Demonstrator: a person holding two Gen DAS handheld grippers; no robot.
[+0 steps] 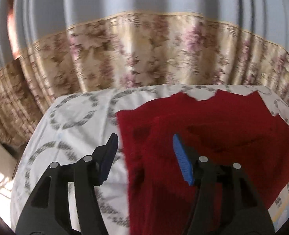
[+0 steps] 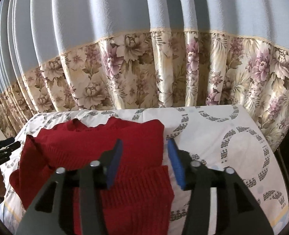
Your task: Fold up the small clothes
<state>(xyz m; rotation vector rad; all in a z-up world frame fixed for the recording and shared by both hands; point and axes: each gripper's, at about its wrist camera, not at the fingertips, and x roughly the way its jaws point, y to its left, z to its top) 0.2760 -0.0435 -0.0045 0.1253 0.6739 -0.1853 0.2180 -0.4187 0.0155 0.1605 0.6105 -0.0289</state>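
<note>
1. A pleated curtain fills the background, pale blue above and floral cream with mauve blooms below, a thin trim dividing the two.
2. In front of it lies a bed covered with a white sheet printed with grey ring patterns.
3. A red knitted sweater lies on the sheet, partly folded: a ribbed band runs across its near part and its wavy edge faces the curtain.
4. In the right wrist view the sweater covers the left half of the bed, and the sheet to its right is bare.
5. The right gripper is released, its blue pads apart with nothing clamped between them; the sweater's right edge shows through the gap, below the pads.
6. In the left wrist view, which is blurred, the sweater spreads over the right half of the bed.
7. The left gripper also stands released, jaws spread over the sweater's left edge; one pad is above the white sheet, the other above the red knit, and neither presses on the cloth.
8. At the left edge of the right wrist view, a dark piece of the other gripper shows beside the sweater.
</note>
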